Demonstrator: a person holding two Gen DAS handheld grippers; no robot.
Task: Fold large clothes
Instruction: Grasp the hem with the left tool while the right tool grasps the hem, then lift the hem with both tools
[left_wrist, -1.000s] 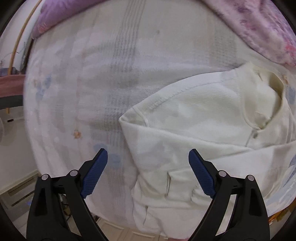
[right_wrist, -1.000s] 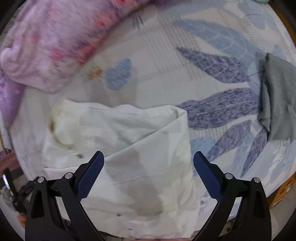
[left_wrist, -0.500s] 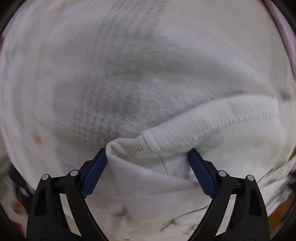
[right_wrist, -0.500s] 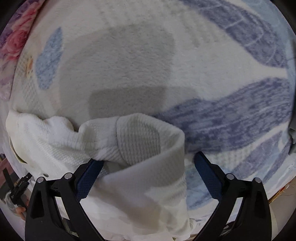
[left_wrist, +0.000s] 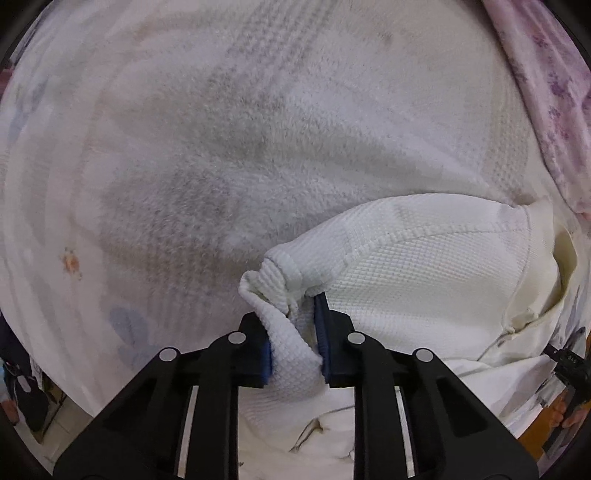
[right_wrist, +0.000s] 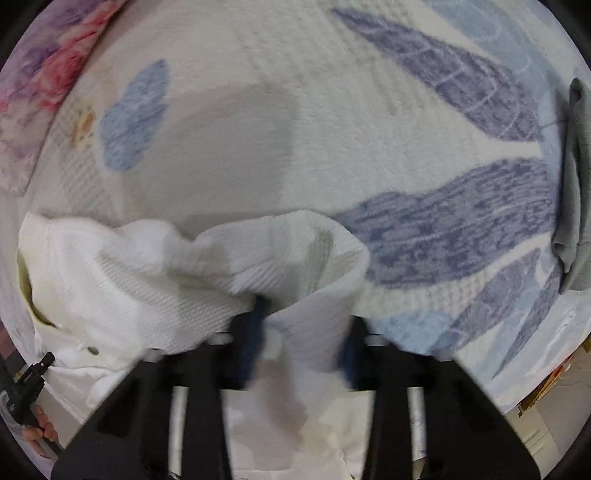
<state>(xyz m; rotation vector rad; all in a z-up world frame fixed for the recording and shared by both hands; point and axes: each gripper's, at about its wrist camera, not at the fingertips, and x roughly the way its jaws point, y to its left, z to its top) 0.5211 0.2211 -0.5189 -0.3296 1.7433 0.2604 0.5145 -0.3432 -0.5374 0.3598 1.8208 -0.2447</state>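
Cream waffle-knit garment (left_wrist: 424, 280) lying on the fleece blanket (left_wrist: 221, 129); left gripper (left_wrist: 293, 334) just closed, pinching a bunched corner; right gripper (right_wrist: 301, 343) just closed on the opposite fold, motion-blurred; grey cloth (right_wrist: 576, 184) well apart

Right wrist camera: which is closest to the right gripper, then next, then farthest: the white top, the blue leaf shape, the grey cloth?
1. White waffle-knit top: bunched between the fingers of the right gripper, whose jaws have just been closing.
2. Big blue leaf print on the blanket: just beyond, to the right.
3. Grey cloth: at the far right edge.
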